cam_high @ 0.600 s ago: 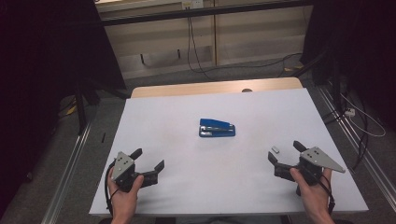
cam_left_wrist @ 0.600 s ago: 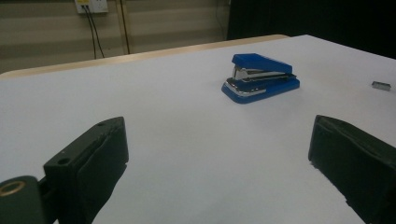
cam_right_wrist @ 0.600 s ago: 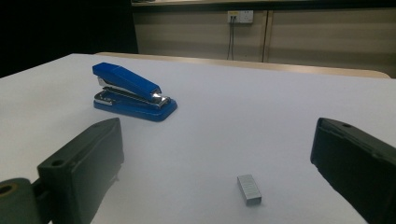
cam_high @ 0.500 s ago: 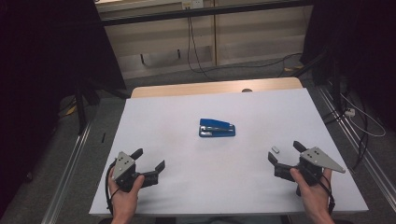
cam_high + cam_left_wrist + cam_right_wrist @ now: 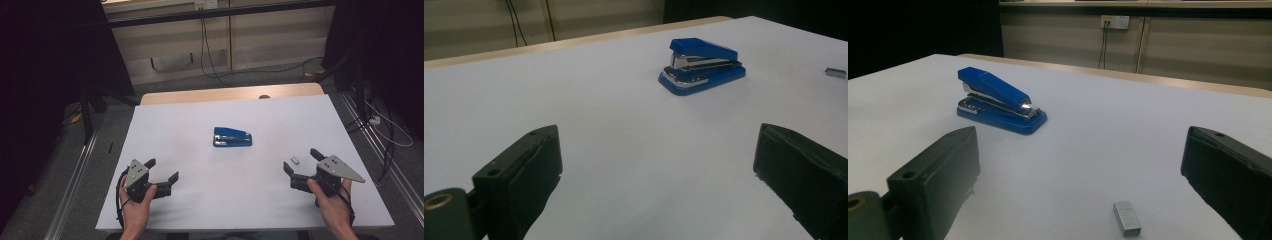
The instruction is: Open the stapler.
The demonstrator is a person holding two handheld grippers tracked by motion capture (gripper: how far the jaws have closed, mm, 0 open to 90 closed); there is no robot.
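Blue stapler (image 5: 232,137) lies closed at mid-worktop (image 5: 200,210); a small strip of staples (image 5: 294,160) sits to its right, just beside the right tongs (image 5: 302,162). Both the left tongs (image 5: 161,170) and right tongs gape wide, empty, near the worktop's front edge, well apart from the stapler. Stapler judged rigid, moderately heavy, smooth-topped: best gripped across its long sides; the staple strip looks light and brittle, best pinched by its long flanks.

No readable text, label, brand, number or sign appears in any view. The blue stapler (image 5: 232,137) bears no legible marking on its top or base, the small block of staples (image 5: 1126,217) is plain metal, and the white worktop (image 5: 200,120) is unprinted. The wall socket (image 5: 1114,21) in the background is too small and dim to read.
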